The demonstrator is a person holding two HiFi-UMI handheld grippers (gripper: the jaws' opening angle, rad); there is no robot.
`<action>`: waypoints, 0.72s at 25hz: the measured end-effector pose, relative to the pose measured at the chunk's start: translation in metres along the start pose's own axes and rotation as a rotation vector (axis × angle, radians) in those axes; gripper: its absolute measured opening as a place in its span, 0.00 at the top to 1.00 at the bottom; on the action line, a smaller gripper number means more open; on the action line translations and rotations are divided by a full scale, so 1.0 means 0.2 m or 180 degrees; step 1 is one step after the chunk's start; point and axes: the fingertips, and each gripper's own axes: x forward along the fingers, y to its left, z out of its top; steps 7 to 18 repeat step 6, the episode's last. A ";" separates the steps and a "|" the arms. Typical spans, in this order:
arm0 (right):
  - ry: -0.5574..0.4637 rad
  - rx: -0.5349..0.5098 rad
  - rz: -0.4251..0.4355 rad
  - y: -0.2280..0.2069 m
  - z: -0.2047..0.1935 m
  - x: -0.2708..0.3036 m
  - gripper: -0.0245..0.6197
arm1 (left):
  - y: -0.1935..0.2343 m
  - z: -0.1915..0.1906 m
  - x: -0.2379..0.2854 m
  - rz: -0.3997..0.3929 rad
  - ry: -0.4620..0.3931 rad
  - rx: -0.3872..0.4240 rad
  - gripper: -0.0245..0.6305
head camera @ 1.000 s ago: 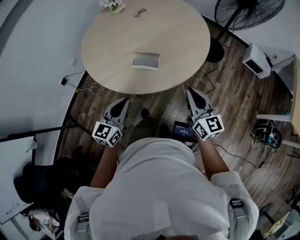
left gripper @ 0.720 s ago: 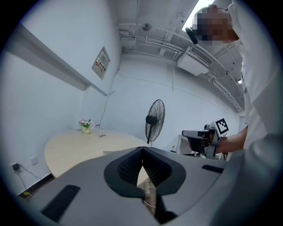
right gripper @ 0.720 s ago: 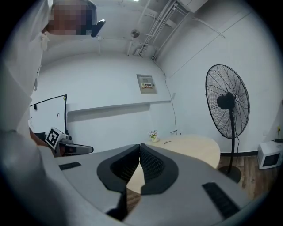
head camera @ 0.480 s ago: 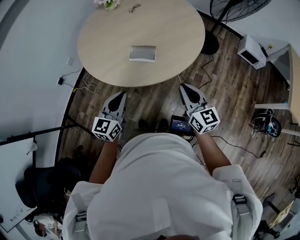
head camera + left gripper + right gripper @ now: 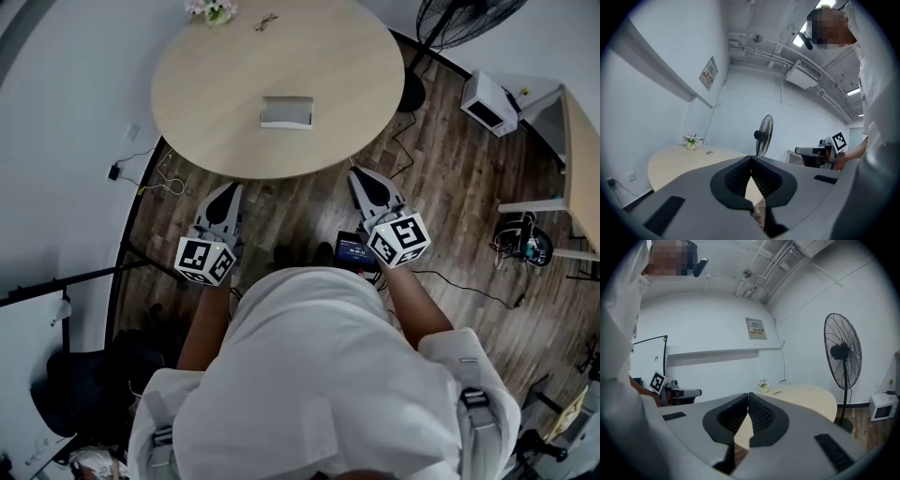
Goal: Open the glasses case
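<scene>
Fingers of left grey gripper (image 5: 232, 189) and right grey gripper (image 5: 356, 173) pressed together, at 6 o'clock off round beige counter (image 5: 206, 94); grey rectangular glasses case (image 5: 286, 112) mid-counter.

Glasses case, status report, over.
Left claw, right claw shut, empty, short of table. Case closed, mid-table. Nothing blocking.

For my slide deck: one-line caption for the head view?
Left tongs and right tongs, both shut, held short of the round table bearing the glasses case.
</scene>
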 end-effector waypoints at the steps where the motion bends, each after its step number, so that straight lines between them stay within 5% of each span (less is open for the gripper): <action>1: -0.0007 -0.0004 -0.0020 0.01 0.00 0.01 0.92 | 0.01 -0.01 -0.01 -0.0016 -0.0008 -0.0028 0.94; 18: -0.0009 0.0047 -0.0107 0.07 0.02 0.08 0.92 | 0.10 -0.01 -0.03 -0.0125 0.0015 -0.0145 0.94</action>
